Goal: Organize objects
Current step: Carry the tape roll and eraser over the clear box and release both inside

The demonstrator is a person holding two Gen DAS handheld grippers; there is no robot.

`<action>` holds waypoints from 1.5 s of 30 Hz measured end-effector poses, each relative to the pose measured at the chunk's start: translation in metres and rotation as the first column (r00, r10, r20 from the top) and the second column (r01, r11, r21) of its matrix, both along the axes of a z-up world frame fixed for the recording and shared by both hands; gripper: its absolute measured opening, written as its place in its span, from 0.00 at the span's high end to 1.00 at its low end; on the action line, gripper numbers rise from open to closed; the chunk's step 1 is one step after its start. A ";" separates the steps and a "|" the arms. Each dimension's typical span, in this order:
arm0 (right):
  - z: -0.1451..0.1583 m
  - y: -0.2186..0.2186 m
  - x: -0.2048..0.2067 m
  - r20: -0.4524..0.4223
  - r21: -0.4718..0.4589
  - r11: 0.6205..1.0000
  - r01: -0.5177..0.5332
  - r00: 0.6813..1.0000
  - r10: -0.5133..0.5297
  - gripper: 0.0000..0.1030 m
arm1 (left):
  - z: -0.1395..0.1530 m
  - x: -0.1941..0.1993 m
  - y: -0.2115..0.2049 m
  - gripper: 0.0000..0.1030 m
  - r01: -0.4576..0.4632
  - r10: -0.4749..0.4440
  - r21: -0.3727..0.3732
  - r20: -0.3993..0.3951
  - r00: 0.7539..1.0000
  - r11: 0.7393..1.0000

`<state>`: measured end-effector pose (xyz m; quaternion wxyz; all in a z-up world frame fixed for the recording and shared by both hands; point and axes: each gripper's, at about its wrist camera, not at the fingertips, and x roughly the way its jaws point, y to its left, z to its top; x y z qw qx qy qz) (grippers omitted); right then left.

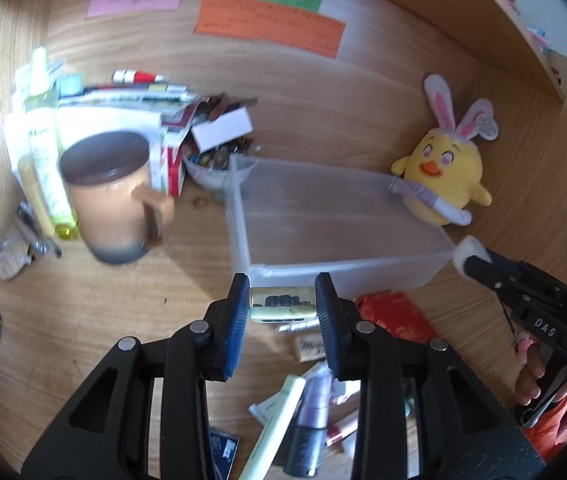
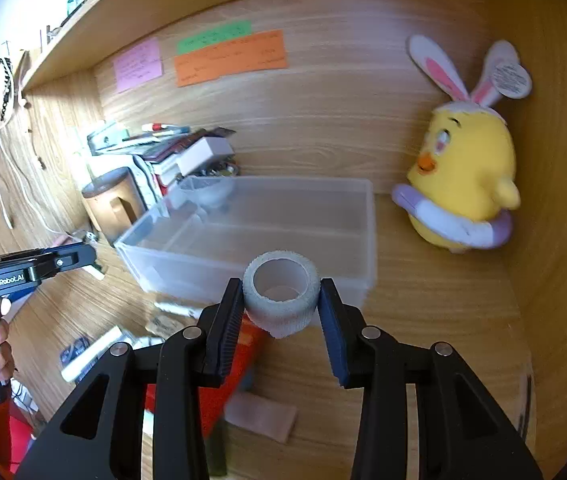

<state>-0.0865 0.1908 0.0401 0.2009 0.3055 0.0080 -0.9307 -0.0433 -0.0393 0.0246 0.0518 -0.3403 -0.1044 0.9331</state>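
Observation:
In the left wrist view my left gripper (image 1: 282, 306) is shut on a small pale yellow tin (image 1: 282, 303) with dark print, held above the desk just in front of the clear plastic bin (image 1: 239, 216). My right gripper (image 2: 281, 304) is shut on a white bandage roll (image 2: 281, 296), open end up, at the bin's (image 2: 371, 232) near edge. The bin looks empty. From the left wrist view, the right gripper (image 1: 473, 258) shows at the right with the roll (image 1: 468, 249) at the bin's corner. The left gripper (image 2: 92, 262) shows at the left of the right wrist view.
A yellow chick plush (image 1: 443, 172) with rabbit ears sits right of the bin. A lidded tan mug (image 1: 111, 200), bottles and stacked books crowd the left. A red packet (image 1: 391, 312), tubes and a grey bottle (image 1: 311, 412) lie on the desk in front. Coloured notes hang on the back wall.

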 end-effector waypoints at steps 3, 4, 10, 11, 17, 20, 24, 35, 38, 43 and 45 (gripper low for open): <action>0.005 -0.006 -0.010 -0.008 -0.006 1.000 -0.017 1.000 0.016 0.67 | 0.008 -0.008 0.004 0.68 0.017 -0.017 0.004 -0.013 1.000 1.000; 0.007 -0.008 -0.014 -0.010 -0.008 1.000 -0.021 1.000 0.021 0.67 | 0.011 -0.011 0.004 0.68 0.021 -0.020 0.004 -0.018 1.000 1.000; 0.020 -0.013 -0.030 -0.042 0.005 0.999 -0.032 0.999 0.032 0.67 | 0.022 -0.030 0.006 0.68 0.042 -0.042 0.010 -0.031 0.999 0.999; 0.023 -0.015 -0.032 -0.048 0.009 0.999 -0.034 0.998 0.034 0.67 | 0.023 -0.034 0.007 0.68 0.048 -0.047 0.013 -0.029 0.998 0.999; 0.029 -0.020 -0.052 -0.060 0.037 0.999 -0.025 0.998 0.028 0.67 | 0.018 -0.061 0.008 0.68 0.071 -0.071 0.035 0.008 0.997 0.997; 0.027 -0.022 -0.064 -0.045 0.042 0.999 -0.026 0.999 0.028 0.67 | 0.010 -0.077 0.008 0.68 0.082 -0.085 0.055 0.044 0.995 0.995; 0.019 -0.029 -0.082 -0.017 0.075 0.997 -0.023 1.000 0.024 0.67 | -0.003 -0.098 0.009 0.68 0.087 -0.091 0.052 0.094 0.991 0.995; -0.026 -0.042 -0.117 0.132 0.123 0.991 -0.055 0.990 0.039 0.67 | -0.028 -0.129 0.019 0.68 0.102 -0.097 -0.020 0.191 0.977 0.995; -0.031 -0.044 -0.120 0.141 0.140 0.989 -0.051 0.990 0.031 0.67 | -0.032 -0.132 0.023 0.68 0.109 -0.098 -0.041 0.201 0.975 0.993; -0.037 -0.047 -0.124 0.155 0.154 0.987 -0.047 0.988 0.023 0.67 | -0.036 -0.135 0.031 0.68 0.121 -0.102 -0.087 0.202 0.974 0.989; -0.039 -0.047 -0.126 0.165 0.160 0.986 -0.046 0.986 0.019 0.66 | -0.036 -0.135 0.032 0.68 0.124 -0.103 -0.094 0.200 0.974 0.988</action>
